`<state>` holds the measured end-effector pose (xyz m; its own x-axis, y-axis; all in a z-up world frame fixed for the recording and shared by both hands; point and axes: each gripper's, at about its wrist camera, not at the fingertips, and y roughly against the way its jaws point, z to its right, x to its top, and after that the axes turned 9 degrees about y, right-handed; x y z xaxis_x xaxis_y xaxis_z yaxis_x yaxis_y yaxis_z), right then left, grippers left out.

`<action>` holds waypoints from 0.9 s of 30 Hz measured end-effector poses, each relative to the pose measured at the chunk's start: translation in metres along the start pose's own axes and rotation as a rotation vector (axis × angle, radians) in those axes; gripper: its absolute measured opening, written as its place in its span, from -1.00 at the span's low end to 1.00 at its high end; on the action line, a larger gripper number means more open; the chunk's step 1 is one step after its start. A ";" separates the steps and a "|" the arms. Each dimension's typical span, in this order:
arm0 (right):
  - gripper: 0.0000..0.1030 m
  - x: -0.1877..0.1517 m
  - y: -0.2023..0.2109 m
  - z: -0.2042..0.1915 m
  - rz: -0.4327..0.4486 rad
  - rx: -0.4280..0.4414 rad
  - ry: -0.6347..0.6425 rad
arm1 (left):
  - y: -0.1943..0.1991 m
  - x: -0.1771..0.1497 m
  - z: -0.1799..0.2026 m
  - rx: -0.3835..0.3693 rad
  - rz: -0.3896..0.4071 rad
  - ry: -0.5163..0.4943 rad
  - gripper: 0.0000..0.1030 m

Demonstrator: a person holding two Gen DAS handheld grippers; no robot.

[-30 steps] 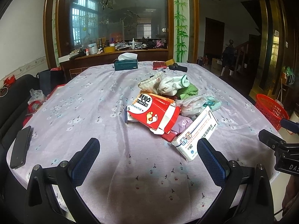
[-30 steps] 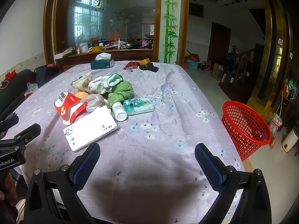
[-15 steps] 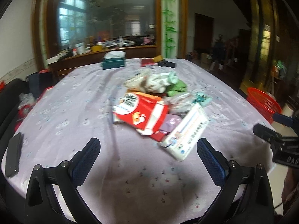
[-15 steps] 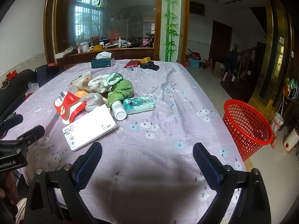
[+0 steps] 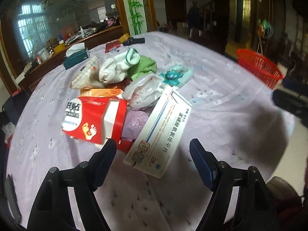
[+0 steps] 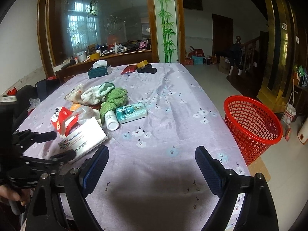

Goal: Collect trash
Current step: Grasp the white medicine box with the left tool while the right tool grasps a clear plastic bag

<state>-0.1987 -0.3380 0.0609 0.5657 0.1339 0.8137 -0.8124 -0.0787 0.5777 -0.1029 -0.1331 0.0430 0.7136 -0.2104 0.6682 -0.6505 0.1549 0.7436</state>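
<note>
A heap of trash lies on the lilac tablecloth. A long white medicine box (image 5: 161,132) (image 6: 82,137) lies at its near edge, beside a red foot-patch box (image 5: 90,117) (image 6: 61,120). Behind are a crumpled clear plastic bag (image 5: 144,92), white socks (image 5: 117,67), a green cloth (image 6: 113,98), a white pill bottle (image 6: 111,120) and a teal wipes pack (image 6: 131,112). My left gripper (image 5: 153,153) is open, its fingers either side of the white box's near end. My right gripper (image 6: 152,162) is open and empty over bare cloth. The red mesh basket (image 6: 252,125) stands on the floor right of the table.
A teal tissue box (image 6: 100,71), a red pouch (image 6: 130,69), a tape roll (image 6: 142,64) and a black item (image 6: 147,70) lie at the table's far end. A black sofa (image 6: 25,96) is on the left. The table's right edge (image 6: 217,111) drops to tiled floor.
My left gripper has moved forward and to the right, up to the white medicine box, and now straddles its near end. My right gripper has barely moved.
</note>
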 end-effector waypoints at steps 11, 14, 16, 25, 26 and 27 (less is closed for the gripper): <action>0.82 0.001 -0.008 0.006 -0.011 0.054 -0.015 | -0.039 0.006 0.007 0.100 -0.022 -0.026 0.23; 0.82 0.007 -0.012 0.005 -0.017 0.093 -0.013 | -0.030 0.003 -0.002 0.051 0.011 0.032 -0.01; 0.82 0.011 -0.015 0.003 -0.017 0.119 0.000 | -0.020 -0.002 -0.010 -0.004 0.025 0.078 -0.11; 0.67 0.044 -0.043 -0.026 -0.040 0.295 0.036 | 0.040 -0.019 -0.046 -0.188 0.129 0.190 -0.12; 0.67 0.047 -0.047 -0.029 -0.042 0.307 0.036 | 0.046 -0.020 -0.050 -0.191 0.140 0.196 -0.12; 0.67 0.049 -0.049 -0.033 -0.043 0.311 0.041 | 0.052 -0.019 -0.054 -0.188 0.154 0.202 -0.27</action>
<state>-0.1356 -0.2954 0.0701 0.5870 0.1828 0.7887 -0.7022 -0.3700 0.6083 -0.1363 -0.0689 0.0699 0.6601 0.0219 0.7508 -0.7086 0.3498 0.6128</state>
